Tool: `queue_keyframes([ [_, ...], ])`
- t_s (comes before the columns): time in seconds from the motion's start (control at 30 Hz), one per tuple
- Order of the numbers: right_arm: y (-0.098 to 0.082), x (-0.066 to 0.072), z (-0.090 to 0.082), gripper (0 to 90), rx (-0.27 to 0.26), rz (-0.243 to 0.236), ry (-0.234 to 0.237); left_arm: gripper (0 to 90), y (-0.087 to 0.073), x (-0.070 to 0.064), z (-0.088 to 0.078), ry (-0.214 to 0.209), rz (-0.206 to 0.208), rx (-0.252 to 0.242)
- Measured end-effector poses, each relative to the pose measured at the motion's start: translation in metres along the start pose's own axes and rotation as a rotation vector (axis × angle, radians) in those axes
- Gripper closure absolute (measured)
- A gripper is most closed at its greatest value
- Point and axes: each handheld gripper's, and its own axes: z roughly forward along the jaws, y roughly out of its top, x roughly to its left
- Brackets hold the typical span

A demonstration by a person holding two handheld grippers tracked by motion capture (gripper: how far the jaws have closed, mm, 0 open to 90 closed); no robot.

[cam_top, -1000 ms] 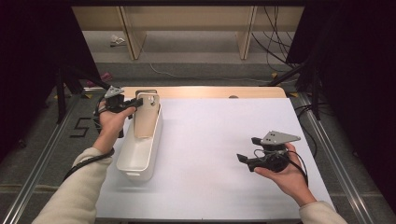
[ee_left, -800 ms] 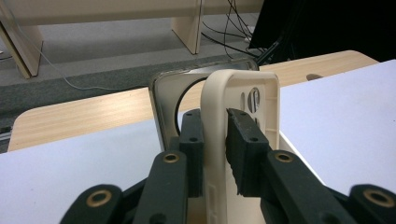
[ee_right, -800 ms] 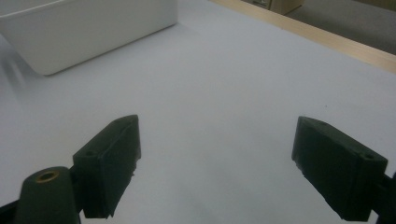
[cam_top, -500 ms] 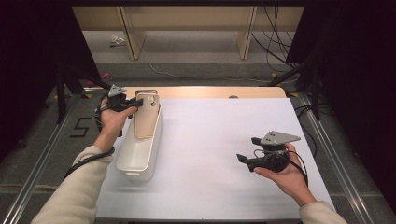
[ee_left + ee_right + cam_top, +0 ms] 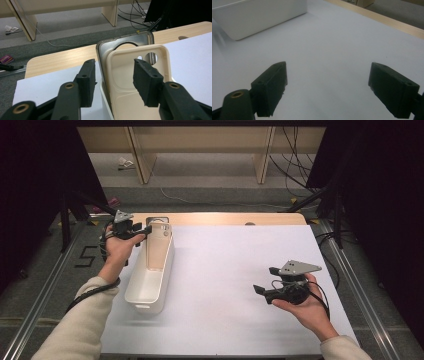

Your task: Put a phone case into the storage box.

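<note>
At the upper left of the high view, your left gripper (image 5: 142, 231) has drawn back leftward from a second ago; its fingers (image 5: 86, 80) are open astride the upright edges of the cream case (image 5: 130, 82) and the metal plate (image 5: 105, 50) behind it. Both stand in the far end of the white bin (image 5: 150, 290), unmoved on the tabletop (image 5: 225, 270). At lower right, your right gripper (image 5: 262, 289) stays put, fingers (image 5: 270, 87) wide open, empty.
</note>
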Motion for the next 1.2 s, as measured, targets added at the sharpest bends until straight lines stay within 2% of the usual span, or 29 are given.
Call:
queue_keyframes([
  [0.3,0.0,0.0,0.0,16.3,-0.001,0.001,-0.002,42.7,0.002,-0.004,-0.013,-0.027,-0.01,-0.006],
  [0.43,0.0,0.0,0.0,16.3,0.0,0.003,-0.002,34.0,0.0,-0.006,-0.02,-0.049,-0.002,0.014],
  [0.67,0.0,0.0,0.0,16.2,0.003,0.003,0.0,15.9,-0.002,-0.011,-0.032,-0.058,-0.011,0.02],
  [0.83,0.0,0.0,0.001,16.2,0.002,0.004,-0.001,11.8,-0.006,-0.017,-0.042,-0.073,0.004,0.02],
  [0.93,0.0,0.0,0.001,16.2,0.002,0.005,-0.002,10.1,-0.008,-0.018,-0.045,-0.089,-0.003,0.016],
  [1.2,-0.001,0.0,0.001,16.2,0.001,0.009,-0.001,5.5,-0.016,-0.028,-0.061,-0.112,0.028,0.003],
])
